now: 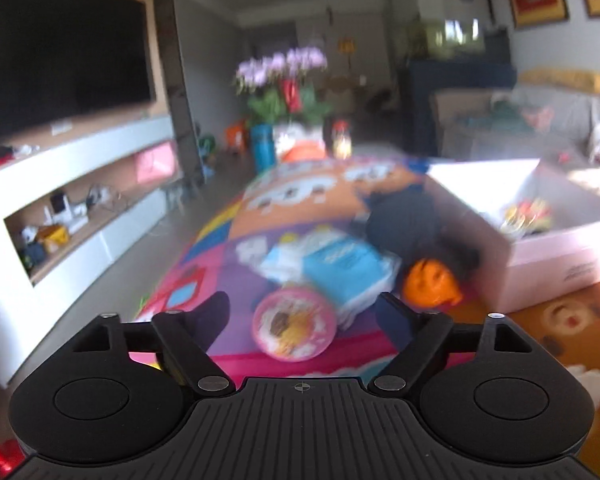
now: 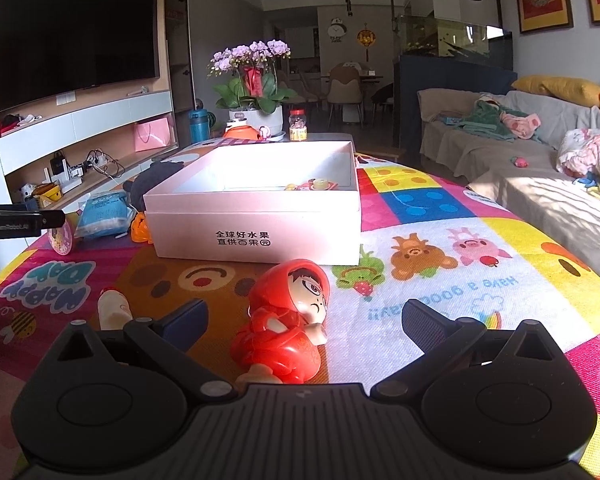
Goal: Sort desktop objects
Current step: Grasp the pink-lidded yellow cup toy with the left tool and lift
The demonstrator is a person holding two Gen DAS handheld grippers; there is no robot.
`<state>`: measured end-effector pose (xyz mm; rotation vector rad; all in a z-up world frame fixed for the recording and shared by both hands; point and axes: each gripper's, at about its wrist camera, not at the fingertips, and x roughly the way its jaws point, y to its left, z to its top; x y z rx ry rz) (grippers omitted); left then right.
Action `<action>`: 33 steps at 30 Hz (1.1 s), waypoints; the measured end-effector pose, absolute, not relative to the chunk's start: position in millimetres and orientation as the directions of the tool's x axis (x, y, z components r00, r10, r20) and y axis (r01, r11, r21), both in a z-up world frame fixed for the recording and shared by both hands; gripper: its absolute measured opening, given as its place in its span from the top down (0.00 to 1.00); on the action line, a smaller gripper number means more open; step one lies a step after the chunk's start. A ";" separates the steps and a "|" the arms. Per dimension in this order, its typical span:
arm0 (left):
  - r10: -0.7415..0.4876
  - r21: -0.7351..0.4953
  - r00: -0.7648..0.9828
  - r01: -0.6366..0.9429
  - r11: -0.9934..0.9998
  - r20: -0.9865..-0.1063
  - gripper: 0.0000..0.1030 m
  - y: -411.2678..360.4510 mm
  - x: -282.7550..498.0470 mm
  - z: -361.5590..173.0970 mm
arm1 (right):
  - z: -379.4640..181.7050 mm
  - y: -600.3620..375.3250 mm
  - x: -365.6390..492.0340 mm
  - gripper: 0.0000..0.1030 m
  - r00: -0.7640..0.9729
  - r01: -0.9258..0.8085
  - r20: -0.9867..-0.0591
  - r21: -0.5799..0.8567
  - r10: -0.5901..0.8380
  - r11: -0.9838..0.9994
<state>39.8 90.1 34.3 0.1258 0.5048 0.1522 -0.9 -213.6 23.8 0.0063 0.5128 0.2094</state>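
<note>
My left gripper (image 1: 302,314) is open, and a round pink tin (image 1: 294,324) lies on the patterned mat between its fingers with a gap on each side. Just beyond it are a blue tissue packet (image 1: 340,264) and an orange toy (image 1: 432,284). This view is blurred. My right gripper (image 2: 304,318) is open too. A red hooded doll (image 2: 288,320) lies on its side between its fingers, touching neither. A white cardboard box (image 2: 252,232) stands behind the doll with several small items (image 2: 312,186) inside. From the right wrist view the left gripper (image 2: 20,220) shows at the left edge beside the pink tin (image 2: 60,236).
A small white bottle (image 2: 112,308) lies left of the right fingers. A dark cloth item (image 1: 404,216) rests against the box (image 1: 560,256). A flower pot (image 2: 256,116), a jar (image 2: 298,124) and a blue bottle (image 2: 198,124) stand at the table's far end. A sofa (image 2: 520,168) runs along the right.
</note>
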 end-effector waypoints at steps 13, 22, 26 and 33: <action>0.176 0.213 0.833 -0.072 0.974 -0.525 0.41 87.6 38.3 29.3 | 24.4 -215.1 -2.4 0.00 0.854 -0.199 -0.478 0.065 0.205 0.978; -0.072 0.129 0.853 0.161 0.979 -0.517 0.41 34.1 13.6 38.5 | 25.4 -214.6 -3.7 0.00 0.857 -0.196 -0.475 0.060 0.201 0.979; -0.102 0.098 0.847 0.178 0.979 -0.522 0.40 19.1 22.3 32.2 | 25.6 -214.8 -4.0 0.00 0.857 -0.195 -0.474 0.060 0.200 0.979; -0.092 0.082 0.819 0.168 0.982 -0.566 0.25 22.6 15.0 18.8 | 25.7 -214.0 -2.3 0.00 0.851 -0.198 -0.484 0.060 0.202 0.978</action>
